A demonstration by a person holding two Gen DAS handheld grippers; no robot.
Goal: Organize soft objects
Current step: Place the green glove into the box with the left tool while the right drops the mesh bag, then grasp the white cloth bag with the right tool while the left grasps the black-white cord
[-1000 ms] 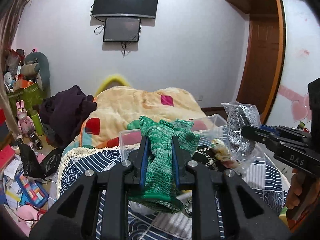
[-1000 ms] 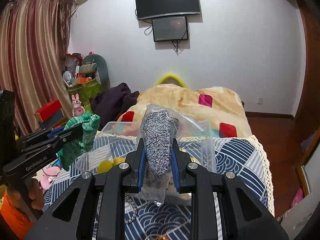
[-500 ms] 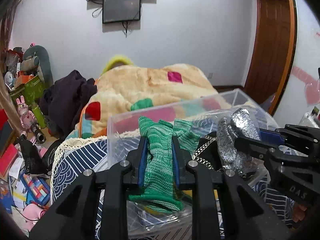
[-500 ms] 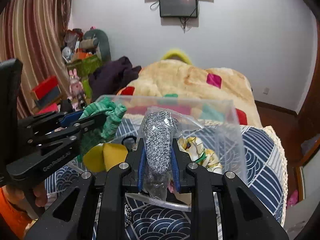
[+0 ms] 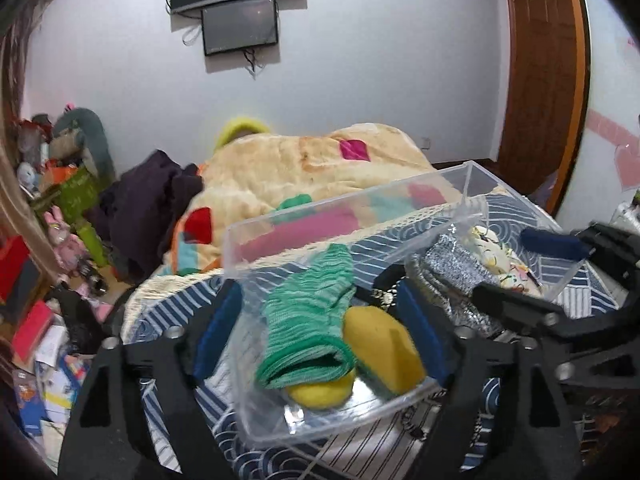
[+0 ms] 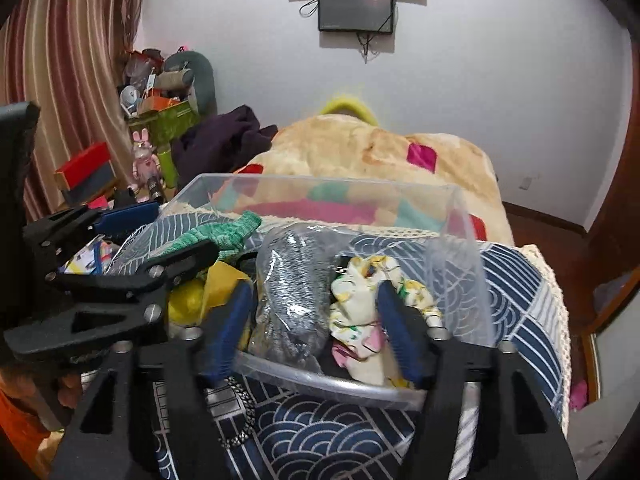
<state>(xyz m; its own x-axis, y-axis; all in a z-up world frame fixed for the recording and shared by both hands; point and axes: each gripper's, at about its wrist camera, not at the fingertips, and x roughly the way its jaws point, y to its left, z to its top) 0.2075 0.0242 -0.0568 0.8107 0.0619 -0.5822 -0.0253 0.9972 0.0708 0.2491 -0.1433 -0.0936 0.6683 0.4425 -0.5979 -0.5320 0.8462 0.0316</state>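
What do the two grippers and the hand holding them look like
Both grippers are matte black plastic with angular arms, triangular cut-outs and silver screw heads. The left gripper and right gripper carry blue pads inside their fingers. Faint raised lettering marks the left one's side in the right wrist view. A bare hand grips its handle beside an orange sleeve.

green knit sock [image 5: 308, 316], yellow sponge [image 5: 384, 344], speckled grey sock [image 6: 292, 292]
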